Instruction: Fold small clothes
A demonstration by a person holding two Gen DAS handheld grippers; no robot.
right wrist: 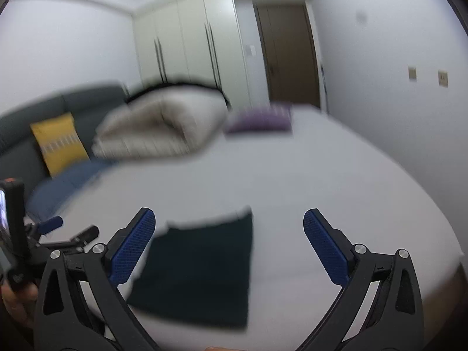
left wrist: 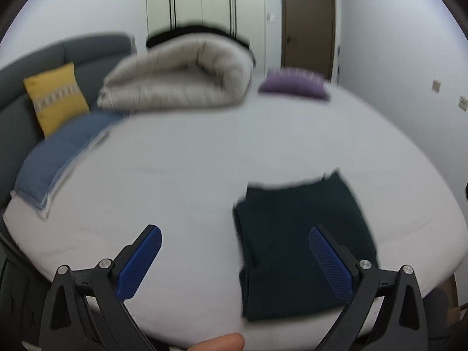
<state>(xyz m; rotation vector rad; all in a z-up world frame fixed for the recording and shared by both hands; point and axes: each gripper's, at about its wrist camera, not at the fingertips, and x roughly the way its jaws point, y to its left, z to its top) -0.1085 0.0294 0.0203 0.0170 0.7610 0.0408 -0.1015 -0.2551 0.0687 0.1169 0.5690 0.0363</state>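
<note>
Left wrist: left gripper (left wrist: 235,259) spread wide, nothing between pads, above bed (left wrist: 190,181). Folded dark garment (left wrist: 295,251) flat on sheet, under right finger (left wrist: 330,266). Rolled beige duvet (left wrist: 178,76), purple cushion (left wrist: 294,83) far side.

Right wrist: right gripper (right wrist: 229,244) spread wide, empty. Dark garment (right wrist: 204,266) below, by left finger (right wrist: 131,247). Left gripper (right wrist: 51,225) at left edge.

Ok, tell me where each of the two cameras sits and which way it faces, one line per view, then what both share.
Left wrist: sits on the left gripper, looking down across the bed toward the wardrobe; shows its open blue pads and a fingertip at the bottom edge.
Right wrist: sits on the right gripper, facing the same way; shows its open pads and, at left, the other gripper.
Shared: the folded dark garment, rolled duvet, yellow cushion, purple cushion and brown door.
</note>
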